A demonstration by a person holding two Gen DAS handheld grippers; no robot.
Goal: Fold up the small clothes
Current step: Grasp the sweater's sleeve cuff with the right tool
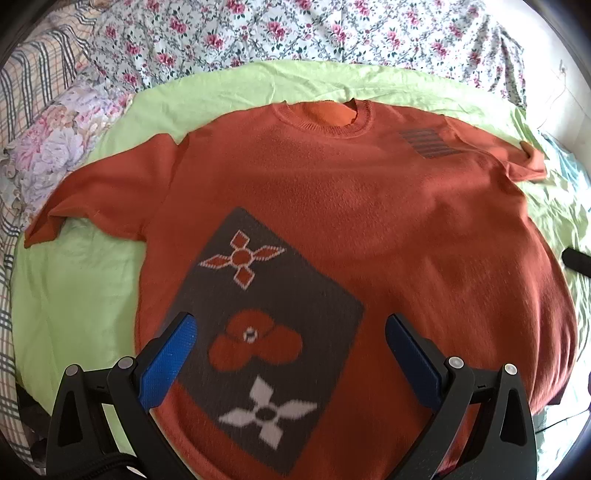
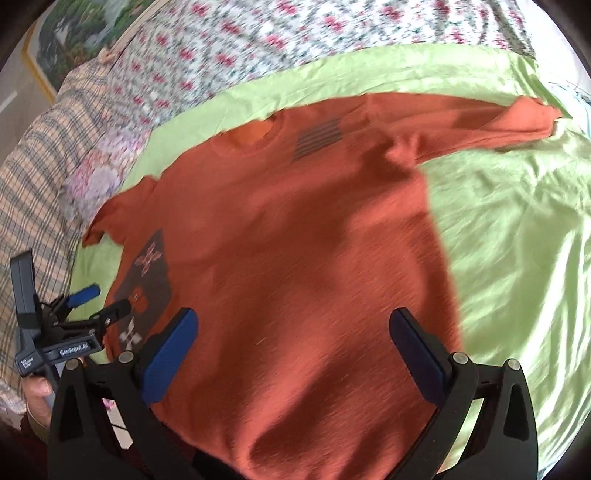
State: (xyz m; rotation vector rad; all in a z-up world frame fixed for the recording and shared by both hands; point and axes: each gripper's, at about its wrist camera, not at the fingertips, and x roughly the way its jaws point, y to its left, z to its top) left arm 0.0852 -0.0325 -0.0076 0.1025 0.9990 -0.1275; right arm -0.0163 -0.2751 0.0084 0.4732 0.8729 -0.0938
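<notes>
1. Orange knitted sweater (image 1: 332, 206) spread flat, front up, across the centre of the left wrist view, on a light green sheet (image 1: 74, 295); neckline toward the top of the frame, one sleeve reaching to the left edge, the other to the upper right.
2. Left gripper (image 1: 290, 328) at the bottom centre of its own view, jaws wide apart, holding nothing; blue pads hanging over the grey patch (image 1: 266, 332) with its flower motifs, at the lower part of the sweater.
3. Right gripper (image 2: 293, 325) at the bottom centre of the right wrist view, jaws likewise spread wide and empty, over the plain orange body of the sweater (image 2: 295, 240); contact with the cloth impossible to judge from either view.
4. Left gripper (image 2: 99, 299) seen again at the lower left of the right wrist view, open, fingers pointing at the grey patch (image 2: 147, 288) near the sweater's left edge.
5. White lettering on that gripper's black body, blurred; reads roughly "GenRobot.AI".
6. Dark striped block (image 1: 424, 142) on the chest, upper right of the left wrist view; no legible writing in it.
7. Floral bedding (image 1: 295, 33) along the top of the frame, plaid fabric (image 1: 22, 92) at the upper left.
</notes>
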